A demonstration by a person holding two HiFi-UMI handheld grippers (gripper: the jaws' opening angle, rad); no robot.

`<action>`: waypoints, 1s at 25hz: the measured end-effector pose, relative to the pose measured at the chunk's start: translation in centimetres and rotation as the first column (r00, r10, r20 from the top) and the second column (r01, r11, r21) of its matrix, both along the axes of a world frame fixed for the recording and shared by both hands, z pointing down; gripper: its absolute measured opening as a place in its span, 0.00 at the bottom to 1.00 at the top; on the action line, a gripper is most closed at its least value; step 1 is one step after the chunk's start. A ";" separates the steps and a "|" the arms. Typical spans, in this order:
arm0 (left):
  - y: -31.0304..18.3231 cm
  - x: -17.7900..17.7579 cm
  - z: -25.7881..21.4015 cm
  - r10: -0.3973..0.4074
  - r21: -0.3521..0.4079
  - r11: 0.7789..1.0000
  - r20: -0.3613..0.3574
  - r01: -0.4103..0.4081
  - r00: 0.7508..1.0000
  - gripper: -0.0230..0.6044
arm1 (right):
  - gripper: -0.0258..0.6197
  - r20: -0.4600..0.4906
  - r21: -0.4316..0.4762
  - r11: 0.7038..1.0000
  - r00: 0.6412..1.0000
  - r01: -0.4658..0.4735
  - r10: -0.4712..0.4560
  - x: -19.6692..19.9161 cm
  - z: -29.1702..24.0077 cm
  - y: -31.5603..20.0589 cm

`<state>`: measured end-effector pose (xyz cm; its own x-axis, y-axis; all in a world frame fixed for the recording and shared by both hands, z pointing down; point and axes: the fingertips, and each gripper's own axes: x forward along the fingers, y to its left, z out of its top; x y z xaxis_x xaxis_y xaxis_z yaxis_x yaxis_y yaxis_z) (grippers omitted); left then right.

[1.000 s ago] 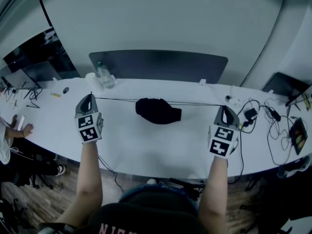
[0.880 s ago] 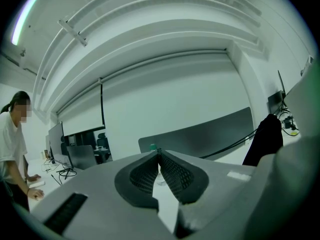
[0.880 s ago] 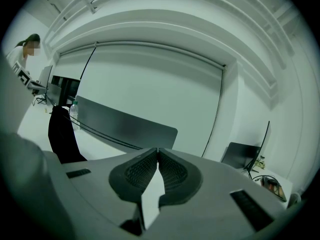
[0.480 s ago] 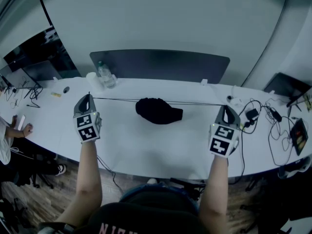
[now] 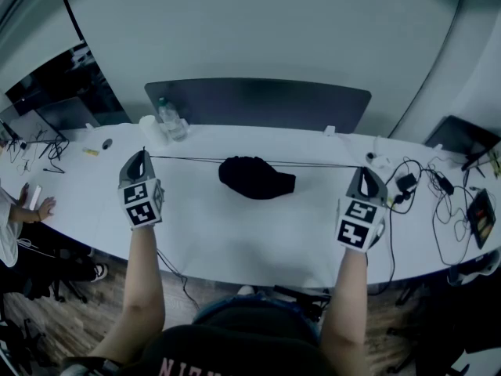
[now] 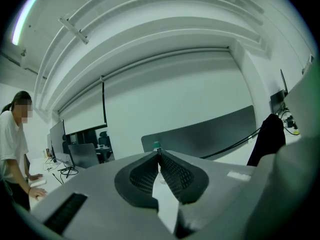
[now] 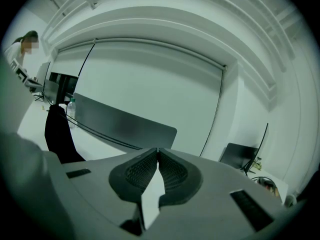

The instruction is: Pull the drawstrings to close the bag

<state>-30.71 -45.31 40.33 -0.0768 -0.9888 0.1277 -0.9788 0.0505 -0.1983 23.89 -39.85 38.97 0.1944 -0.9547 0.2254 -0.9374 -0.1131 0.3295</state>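
Clamps the drawstrings (image 5: 188, 160) taut, left gripper (image 5: 143, 154) and right gripper (image 5: 365, 169) both pinched tight on them, with the bag (image 5: 256, 177) midway between, pull axis straight sideways.

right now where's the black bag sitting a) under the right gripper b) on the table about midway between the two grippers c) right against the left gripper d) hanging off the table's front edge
B: the black bag lies on the table roughly midway between the left gripper and right gripper, a taut drawstring running out to each.
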 end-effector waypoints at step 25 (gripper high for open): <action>1.8 5.6 -4.1 0.160 0.118 0.982 -0.081 -0.150 0.984 0.06 | 0.05 0.057 0.104 0.978 0.981 0.180 -0.187 -7.5 -4.9 1.4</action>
